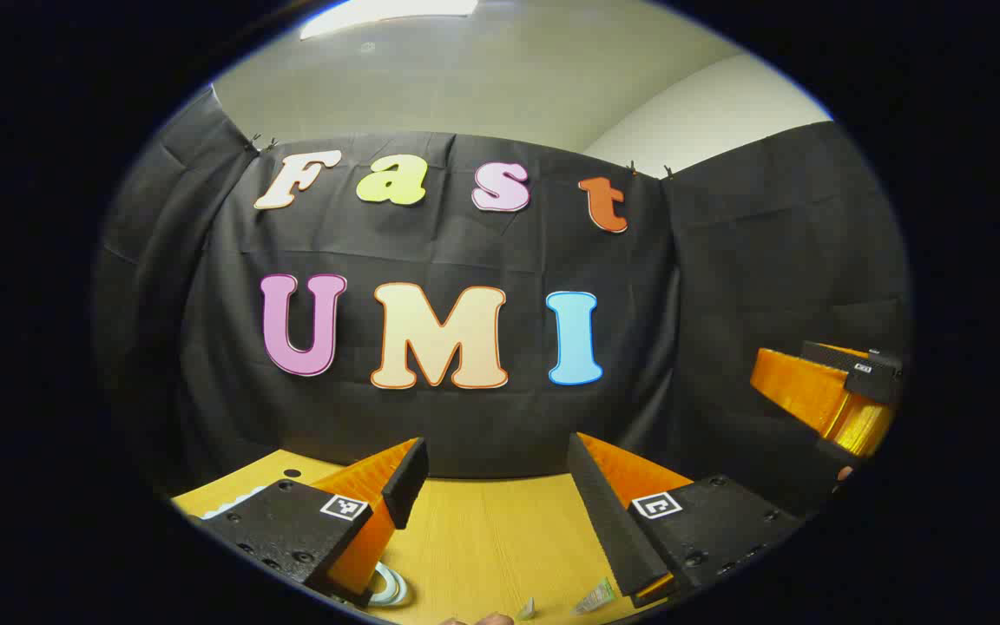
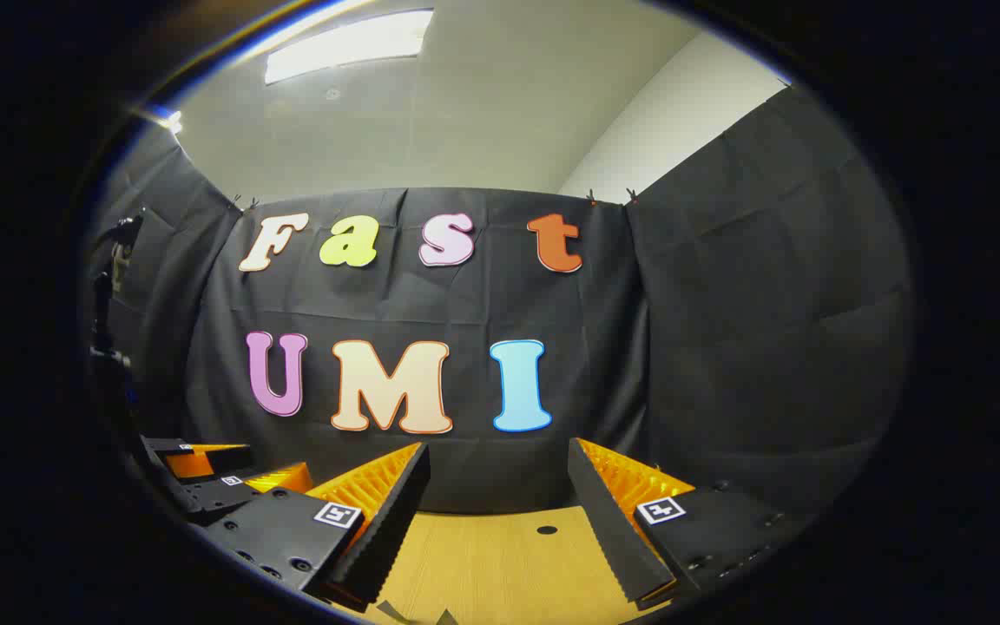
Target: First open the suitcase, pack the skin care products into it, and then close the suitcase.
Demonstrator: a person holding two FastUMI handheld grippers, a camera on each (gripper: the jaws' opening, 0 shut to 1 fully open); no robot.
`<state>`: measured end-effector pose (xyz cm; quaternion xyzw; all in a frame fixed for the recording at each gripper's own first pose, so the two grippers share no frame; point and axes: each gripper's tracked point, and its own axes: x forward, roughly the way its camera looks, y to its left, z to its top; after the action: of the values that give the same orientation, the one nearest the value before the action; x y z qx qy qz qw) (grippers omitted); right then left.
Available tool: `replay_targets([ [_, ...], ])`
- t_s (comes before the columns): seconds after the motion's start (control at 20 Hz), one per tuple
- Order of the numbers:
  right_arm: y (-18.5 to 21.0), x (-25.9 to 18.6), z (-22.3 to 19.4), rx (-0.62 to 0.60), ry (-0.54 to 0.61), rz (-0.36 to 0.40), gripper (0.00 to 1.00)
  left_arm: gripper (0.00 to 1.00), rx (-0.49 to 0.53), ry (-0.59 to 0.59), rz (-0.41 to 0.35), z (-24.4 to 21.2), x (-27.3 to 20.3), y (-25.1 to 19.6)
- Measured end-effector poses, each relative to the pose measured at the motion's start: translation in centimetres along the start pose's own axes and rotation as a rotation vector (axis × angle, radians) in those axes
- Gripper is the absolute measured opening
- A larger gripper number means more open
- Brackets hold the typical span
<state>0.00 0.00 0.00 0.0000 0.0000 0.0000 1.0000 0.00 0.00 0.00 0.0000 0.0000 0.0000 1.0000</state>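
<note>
Left gripper view, left to right: a pale scalloped edge (image 1: 235,501) peeks out low at the left margin, too little showing to identify. The left gripper (image 1: 496,486) is held above the wooden table (image 1: 491,538), its fingers (image 1: 403,482) spread wide with bare tabletop between them, nothing gripped. Under the left finger sits a round white-and-teal item (image 1: 391,586), possibly a skin care jar or lid, partly hidden. Farther right along the bottom edge, two small pale packets (image 1: 594,597) lie on the table; these look like skin care sachets, too small to confirm. Suitcase: cannot place it. At the far right, the right gripper (image 1: 830,399) hangs raised, well apart.

Right gripper view, left to right: a dark stand (image 2: 105,330) at the left margin; below it the left gripper, seen from the side. The right gripper (image 2: 496,486) has its fingers (image 2: 396,503) parted wide, empty, over the table with a small dark hole (image 2: 547,529) in it.
</note>
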Motion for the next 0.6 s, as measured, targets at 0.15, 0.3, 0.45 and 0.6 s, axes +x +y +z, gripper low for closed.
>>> replay_targets([
  [0.15,0.0,0.5,-0.7,-0.002,0.015,0.025,0.99,0.94,0.009,0.003,0.022,-0.2,0.1,0.0],
  [0.3,-0.7,1.1,-0.9,-0.035,0.009,0.053,0.99,0.94,-0.008,0.015,0.055,-0.9,0.5,-0.3],
  [0.45,-1.8,1.6,-1.3,-0.058,-0.014,0.073,0.99,0.94,0.005,0.028,0.097,-1.5,0.5,-0.4],
  [0.6,-1.5,2.2,-1.8,-0.028,-0.034,0.123,0.99,0.94,0.038,0.041,0.157,-2.2,0.0,0.3],
])
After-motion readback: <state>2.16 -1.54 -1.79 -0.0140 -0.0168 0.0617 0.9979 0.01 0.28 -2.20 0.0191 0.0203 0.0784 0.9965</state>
